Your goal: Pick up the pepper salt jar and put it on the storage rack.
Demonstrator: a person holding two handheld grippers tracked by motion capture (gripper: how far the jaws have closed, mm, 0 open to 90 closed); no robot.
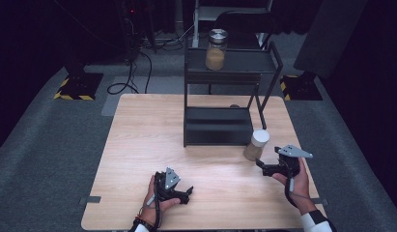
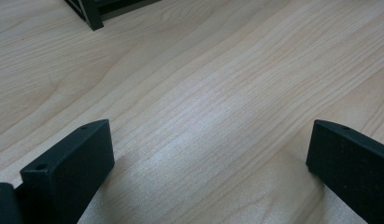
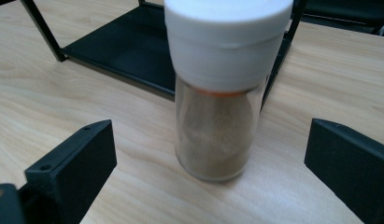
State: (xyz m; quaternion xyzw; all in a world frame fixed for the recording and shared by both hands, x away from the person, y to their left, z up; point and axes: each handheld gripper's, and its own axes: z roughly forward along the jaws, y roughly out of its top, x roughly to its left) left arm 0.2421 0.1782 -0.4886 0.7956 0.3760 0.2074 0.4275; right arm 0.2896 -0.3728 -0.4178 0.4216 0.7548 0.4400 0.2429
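High view, table: pale wood-grain tabletop [image 1: 138,145], rectangular, on grey carpet, dark curtains around.
High view, rack: black metal 2-tier shelf rack [image 1: 225,96] at the far middle of the table; thin square-section legs, flat matte shelves.
High view, top shelf: clear glass jar [image 1: 216,49] with metal lid, tan filling in the lower half.
High view, task jar: white-capped jar [image 1: 256,145] upright on the table, just beside the rack's near right corner.
High view, right gripper [image 1: 262,166]: held low, near the white-capped jar, jaws pointed toward it, grey 3-cornered plate on top.
High view, left gripper [image 1: 186,193]: near the front edge, well apart from the jar, resting low over bare wood.
Left gripper view: 2 matte black blocky jaws spread wide, nothing between but bare grain and a soft glare patch; rack foot at top left.
Right gripper view: jaws spread wide, not touching the jar, which stands just ahead of the gap between them; wide smooth white cap, thin orange ring beneath, clear cylindrical body with brown powder; lower rack shelf behind it.
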